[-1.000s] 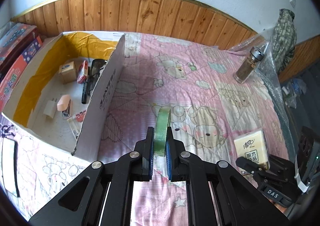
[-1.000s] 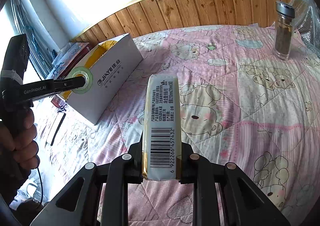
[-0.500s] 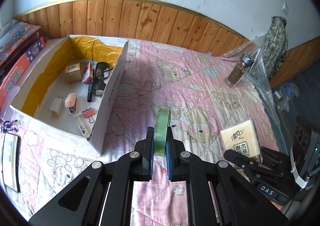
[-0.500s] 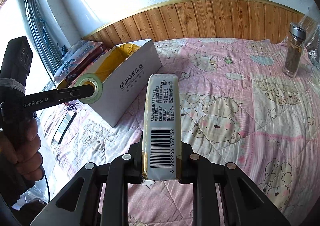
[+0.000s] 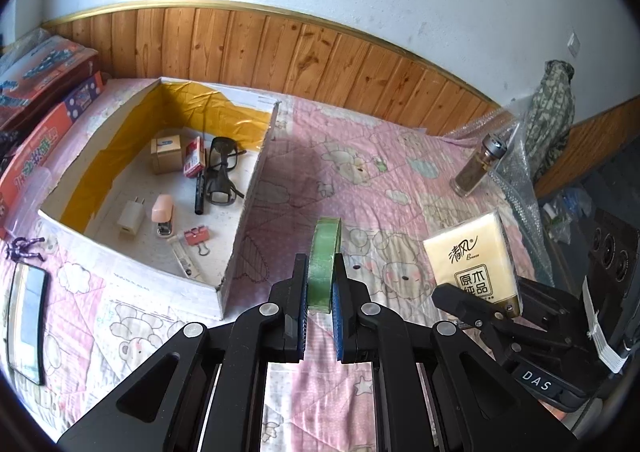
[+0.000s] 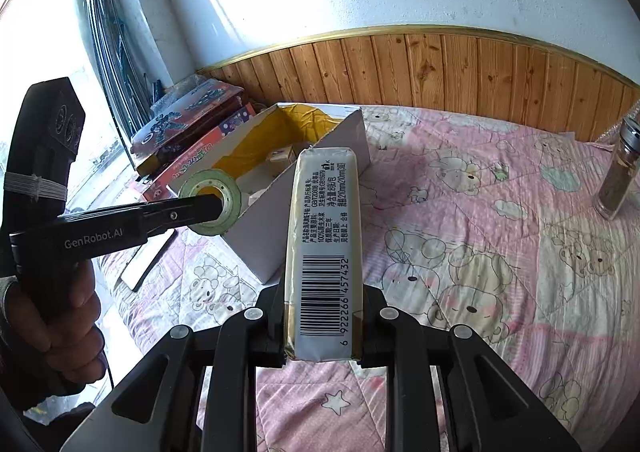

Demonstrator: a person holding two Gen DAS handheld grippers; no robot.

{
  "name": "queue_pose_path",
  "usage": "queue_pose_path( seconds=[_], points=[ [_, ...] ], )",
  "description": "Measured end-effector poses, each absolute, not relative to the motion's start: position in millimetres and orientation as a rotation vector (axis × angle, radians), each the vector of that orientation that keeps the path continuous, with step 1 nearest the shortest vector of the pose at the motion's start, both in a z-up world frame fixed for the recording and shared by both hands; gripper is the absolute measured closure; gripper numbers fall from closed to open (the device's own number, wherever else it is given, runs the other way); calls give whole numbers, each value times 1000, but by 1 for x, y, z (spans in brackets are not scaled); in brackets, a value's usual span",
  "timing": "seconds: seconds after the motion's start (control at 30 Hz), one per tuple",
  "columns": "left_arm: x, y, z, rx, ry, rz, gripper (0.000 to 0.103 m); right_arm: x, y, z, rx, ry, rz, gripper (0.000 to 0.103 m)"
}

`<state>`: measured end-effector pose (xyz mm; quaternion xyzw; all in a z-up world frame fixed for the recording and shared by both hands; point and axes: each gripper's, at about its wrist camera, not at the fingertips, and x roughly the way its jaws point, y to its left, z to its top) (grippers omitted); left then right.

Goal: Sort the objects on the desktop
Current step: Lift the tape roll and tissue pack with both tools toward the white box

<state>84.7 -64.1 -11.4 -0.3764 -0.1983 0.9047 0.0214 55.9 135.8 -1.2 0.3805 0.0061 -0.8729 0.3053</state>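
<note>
1. Pink teddy-bear quilt (image 5: 360, 156) on a bed, wood panelling behind, and I'm holding both claws up over it.
2. My left gripper (image 5: 320, 292) is clamped on the green tape roll (image 5: 325, 252), pads squeezing its flat sides, roll standing on edge. It's light and stiff, so pinching across the width like this works fine. The smooth sides could slip, I'd guess.
3. My right gripper (image 6: 323, 316) is clamped on the tissue pack (image 6: 326, 228) by its near end, barcode side up, the rest sticking out forward. It's soft and squishy in slick plastic wrap, so it'll probably sag or wiggle. A grip nearer the middle would be steadier.
4. Both claws tilt downward, side by side, left one closer to the cardboard box (image 5: 240, 252).
5. That box already holds glasses (image 5: 222, 172), a stapler (image 5: 163, 214), a charger plug (image 5: 130, 218) and a binder clip (image 5: 197, 238), so both items likely go in there.
</note>
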Motion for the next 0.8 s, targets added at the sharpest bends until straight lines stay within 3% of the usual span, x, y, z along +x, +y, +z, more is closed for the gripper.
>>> queue_pose_path(
  seconds=[0.8],
  points=[
    [82, -194, -12, -1127, -896, 2916, 94, 2, 17, 24, 928, 171, -2165, 79]
  ],
)
